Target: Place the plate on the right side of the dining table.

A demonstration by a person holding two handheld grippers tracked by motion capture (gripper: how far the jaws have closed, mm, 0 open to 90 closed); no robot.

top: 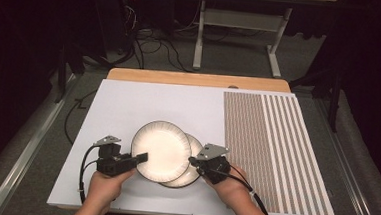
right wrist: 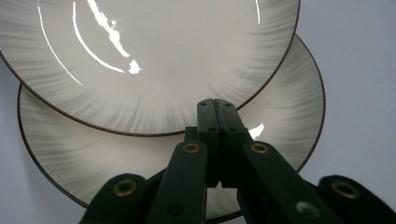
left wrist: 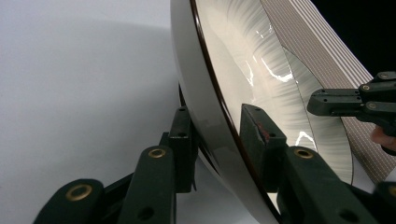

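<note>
My left gripper (left wrist: 219,135) pinches the upper plate (top: 160,149) rim, right gripper (right wrist: 217,109) closed empty over lower plate (right wrist: 280,116); separating unfinished.

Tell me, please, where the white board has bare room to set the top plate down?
Bare white board lies behind and left of the top plate, and between it and the striped panel. The near edge is crowded: lower plate, left gripper, right gripper.
</note>
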